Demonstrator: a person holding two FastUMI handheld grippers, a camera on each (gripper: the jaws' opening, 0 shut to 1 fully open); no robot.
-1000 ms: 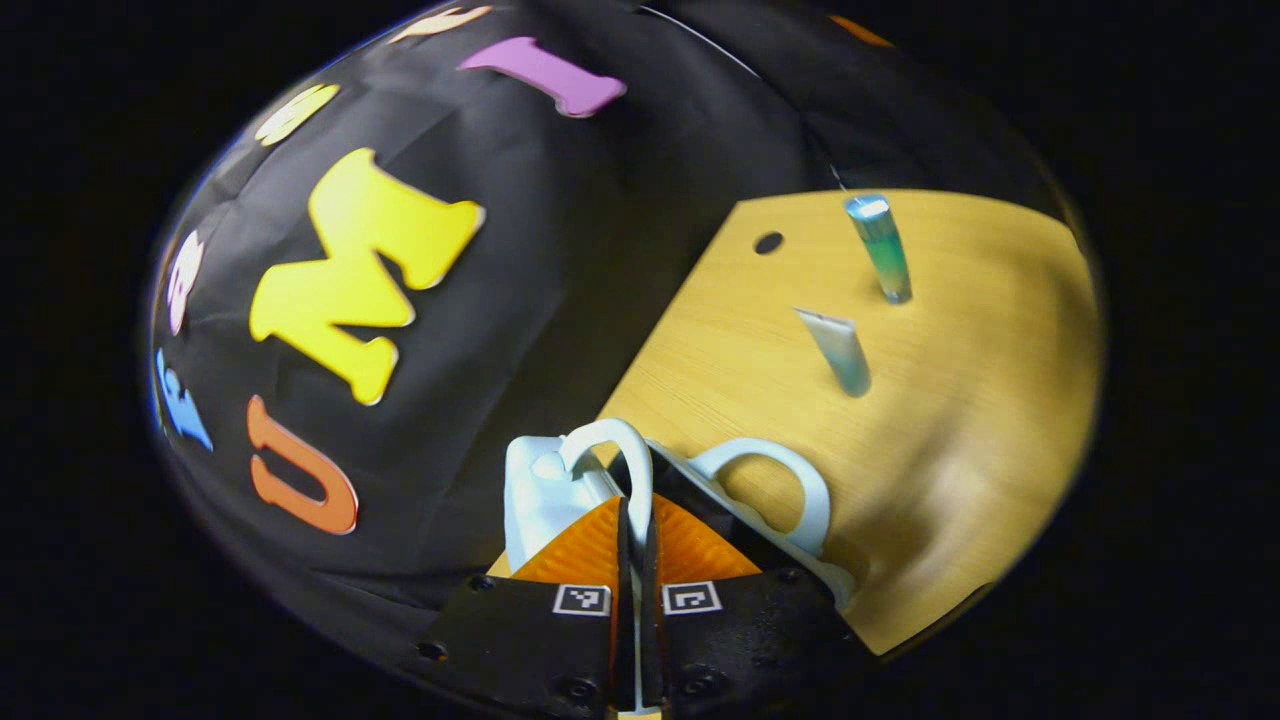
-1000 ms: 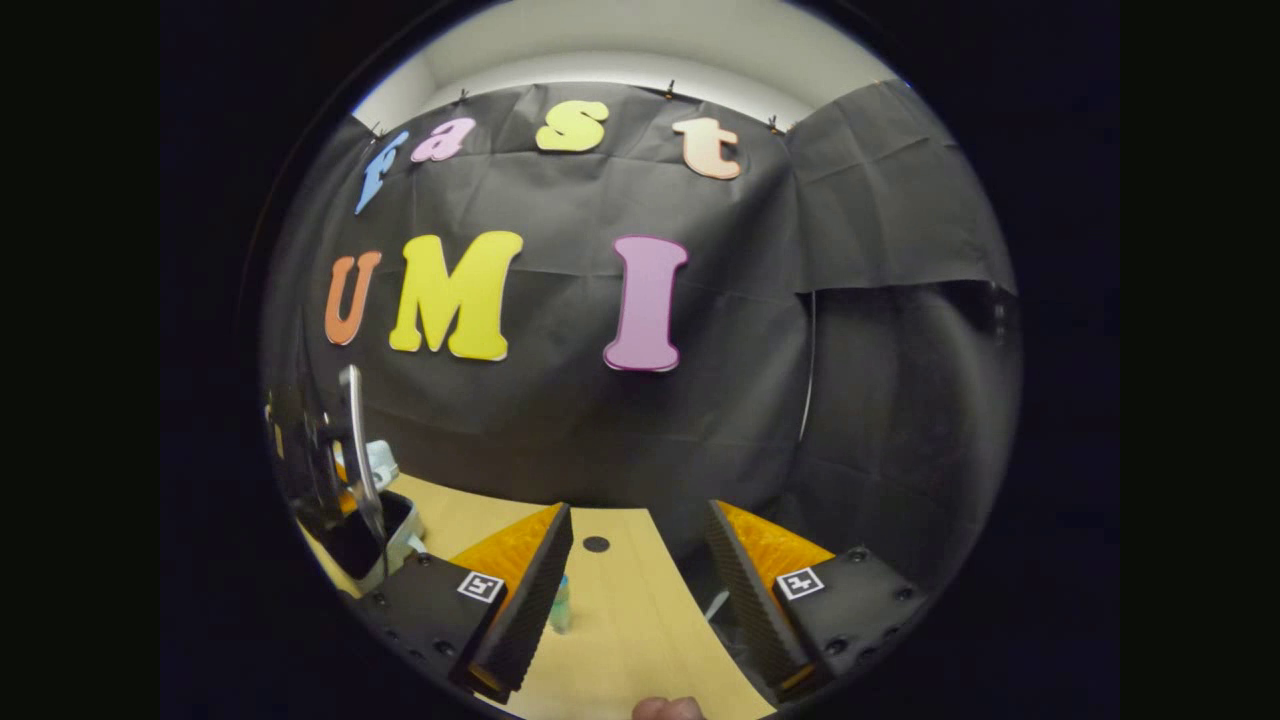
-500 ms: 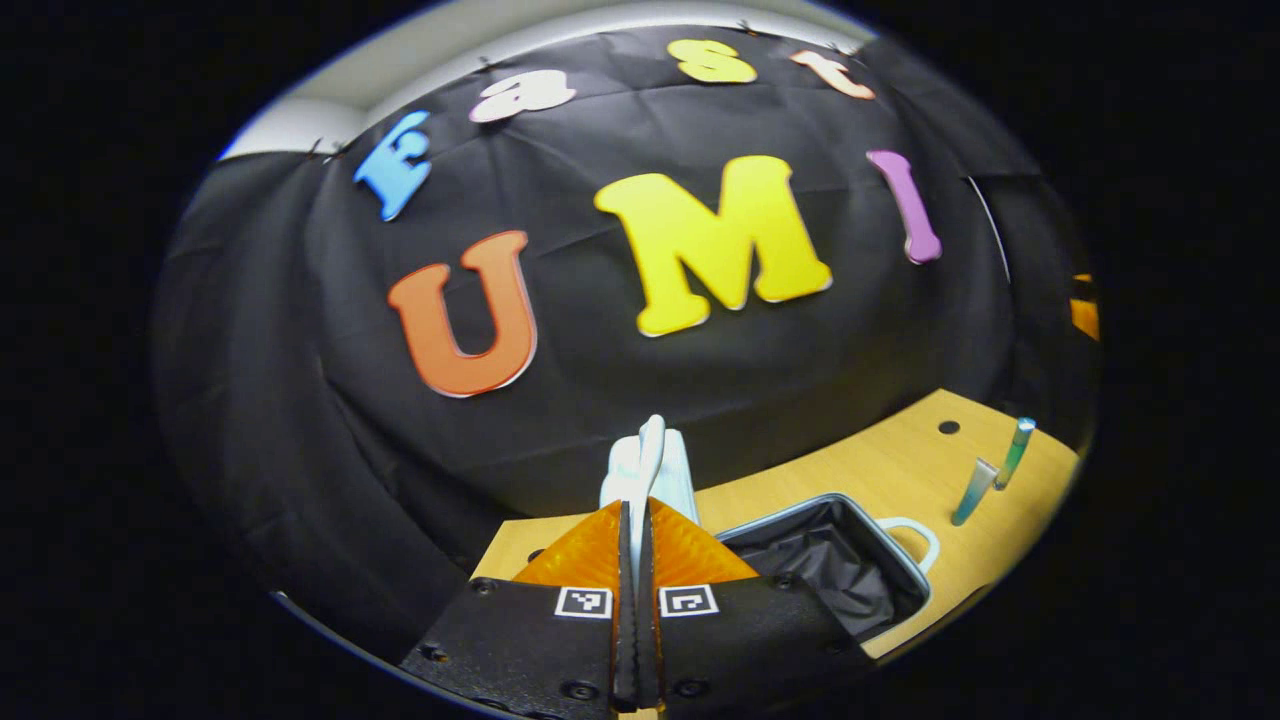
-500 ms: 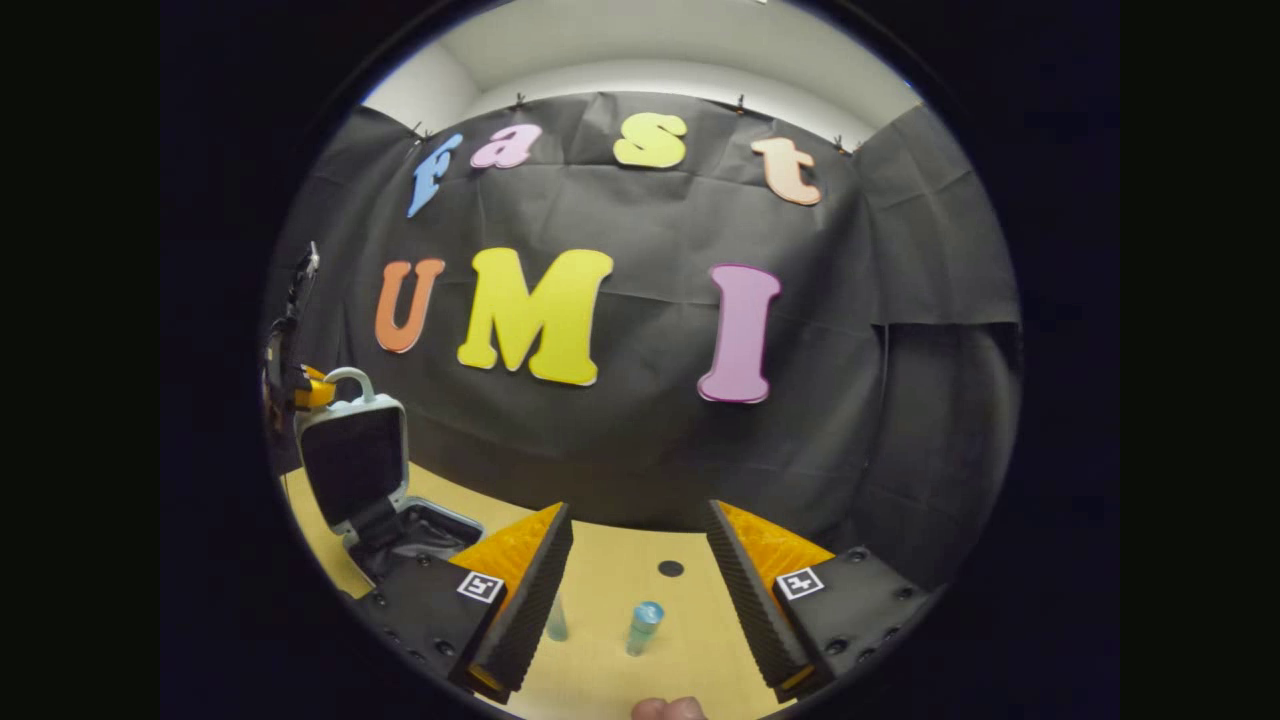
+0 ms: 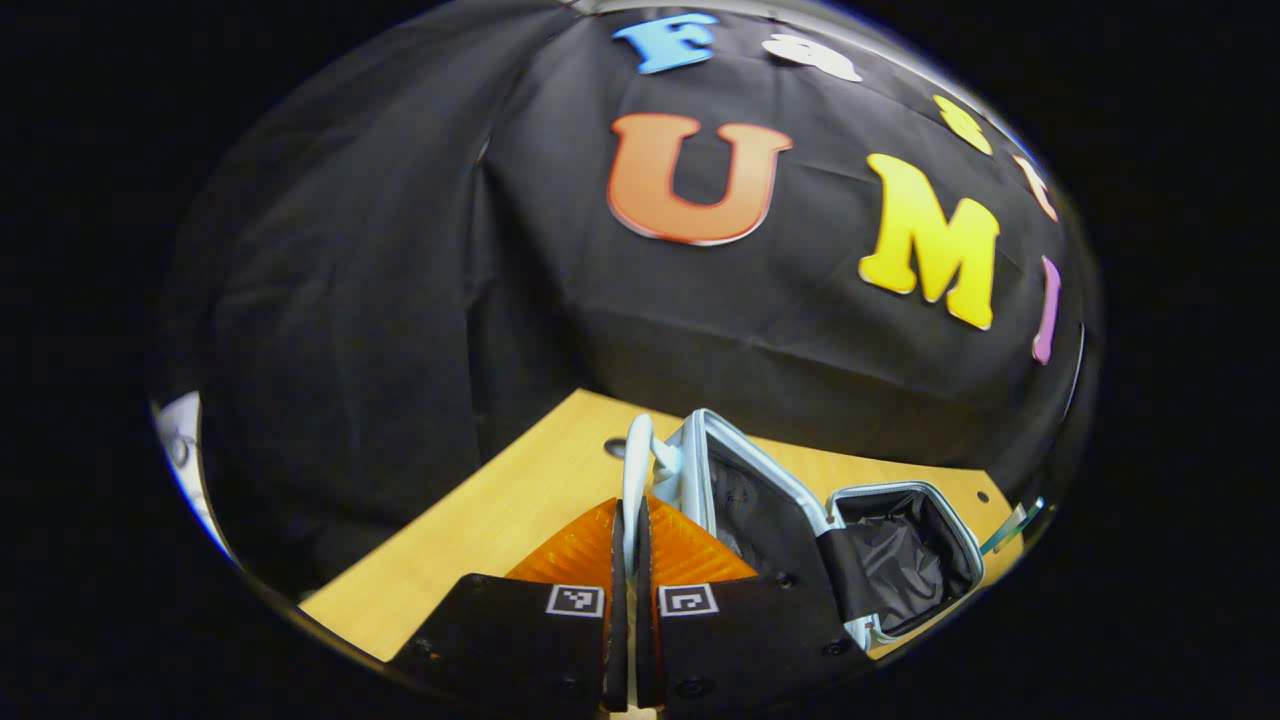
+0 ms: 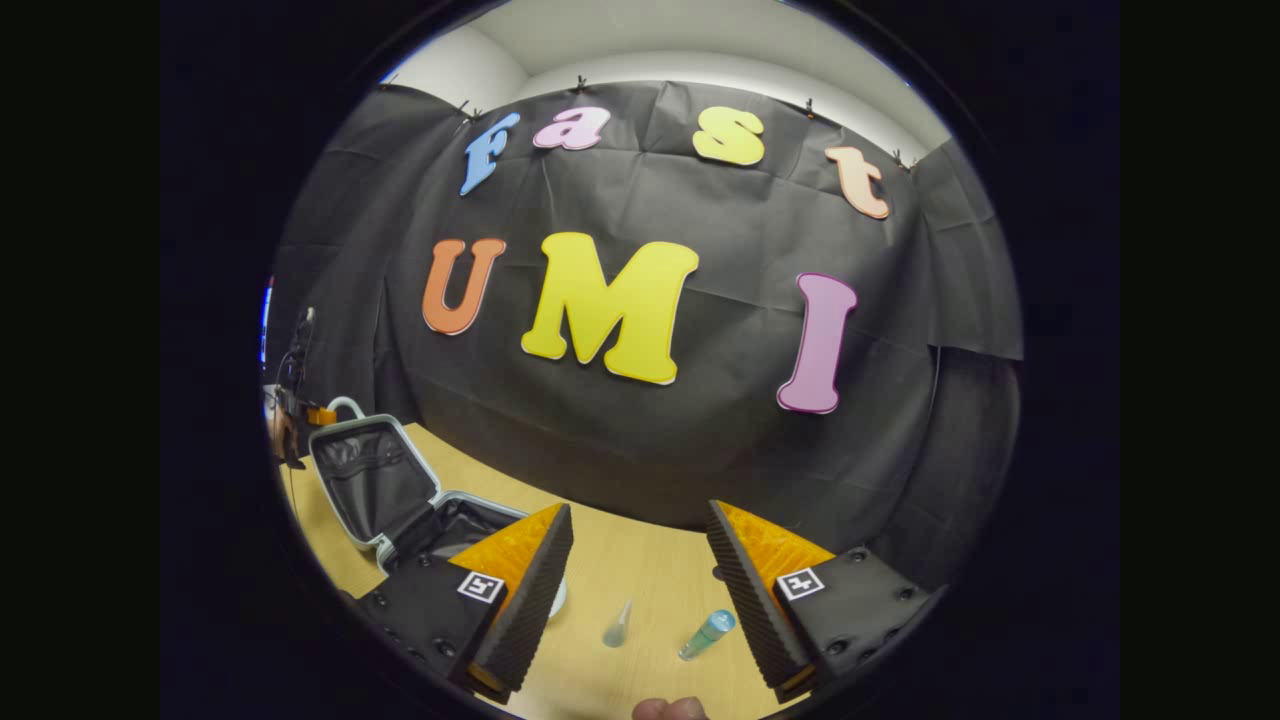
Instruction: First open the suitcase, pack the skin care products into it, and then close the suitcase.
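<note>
The small pale blue suitcase (image 6: pixel 372 478) lies open on the wooden table (image 6: pixel 640 570), its lid (image 5: pixel 735 490) tilted back past upright and its black-lined base (image 5: pixel 900 560) facing up. My left gripper (image 5: pixel 630 520) is shut on the lid's white handle (image 5: pixel 637 455). Two skin care tubes lie right of the case: a clear pale tube (image 6: pixel 617 624) and a teal tube (image 6: pixel 706 635). My right gripper (image 6: pixel 640 570) hangs open above the table with both tubes seen between its fingers, touching neither.
The booth's black cloth wall closes off the back of the table. A small dark hole (image 5: pixel 985 496) is in the tabletop near the suitcase. A fingertip (image 6: pixel 668 709) shows at the bottom of the right gripper view.
My left gripper has swung the suitcase lid by its handle from nearly upright to leaning back open. The right gripper stayed open and its view turned toward the tubes.
</note>
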